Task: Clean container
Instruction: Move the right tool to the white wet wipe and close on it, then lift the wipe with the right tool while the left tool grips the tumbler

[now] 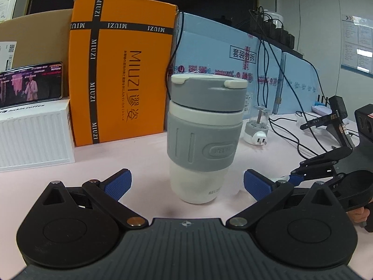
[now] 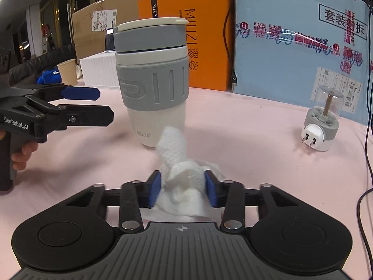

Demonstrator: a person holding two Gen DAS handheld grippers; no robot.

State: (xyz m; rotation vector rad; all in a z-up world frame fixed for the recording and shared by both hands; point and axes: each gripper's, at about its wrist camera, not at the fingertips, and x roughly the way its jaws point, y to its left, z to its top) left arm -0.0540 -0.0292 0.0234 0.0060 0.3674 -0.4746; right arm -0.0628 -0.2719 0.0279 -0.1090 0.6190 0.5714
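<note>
A white travel cup (image 1: 202, 137) with a grey sleeve and grey lid stands upright on the pink table (image 1: 144, 154). My left gripper (image 1: 187, 184) is open, its blue pads on either side of the cup's base and just short of it. In the right wrist view the same cup (image 2: 152, 79) stands ahead and a little left. My right gripper (image 2: 183, 186) is shut on a crumpled white paper towel (image 2: 179, 177), whose tip rises in front of the cup's foot. The left gripper (image 2: 77, 102) shows there at the left, open, held by a hand.
An orange MIUZI box (image 1: 121, 70) and a blue carton (image 1: 223, 58) stand behind the cup. A white ribbed box (image 1: 35, 135) carries a phone (image 1: 31, 84) at the left. A small plug-in device (image 2: 324, 121) lies to the right, with black cables (image 1: 286, 116) nearby. A paper cup (image 2: 67, 71) stands far left.
</note>
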